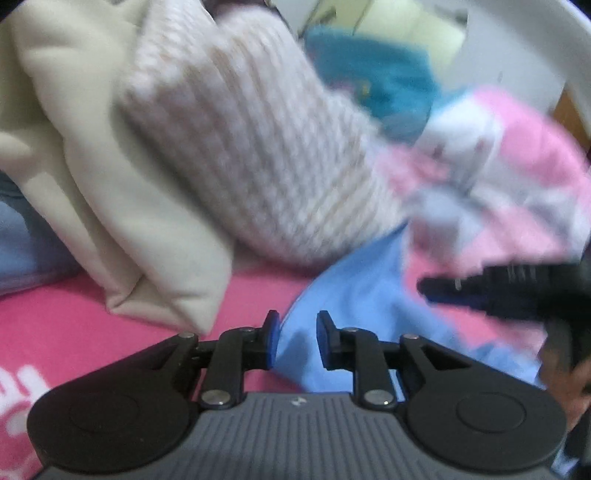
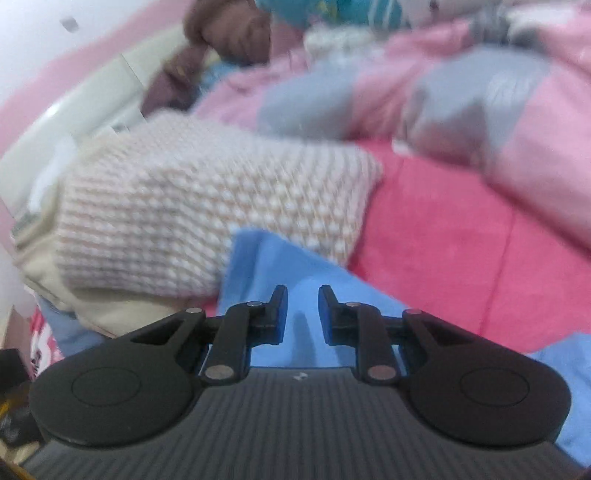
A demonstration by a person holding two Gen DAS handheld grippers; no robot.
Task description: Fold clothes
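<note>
A bed covered by a bright pink blanket (image 2: 461, 251) carries everything; white lettering shows on the blanket at its near left corner in the left wrist view. Beyond it a white wall (image 1: 517, 48) curves across the top right of the left wrist view, and a pale pink wall (image 2: 55, 74) fills the far left of the right wrist view.

A rumpled pink and grey quilt (image 2: 461, 96) lies heaped along the far right side of the bed. Toward the left edge sits a folded cream garment (image 1: 92, 184), and a folded pink-and-white knitted sweater (image 2: 192, 206) lies on top of it. A light blue garment (image 2: 295, 266) is spread on the blanket at the near edge, its far corner just beside or under the sweater. Behind, a teal cloth (image 1: 373, 77) and a brown cloth (image 2: 229, 33) are blurred.

The left gripper (image 1: 297, 339) hovers over the blue garment's edge, fingers parted and holding nothing. The right gripper (image 2: 303, 314) is above the blue garment, fingers likewise released and empty.
</note>
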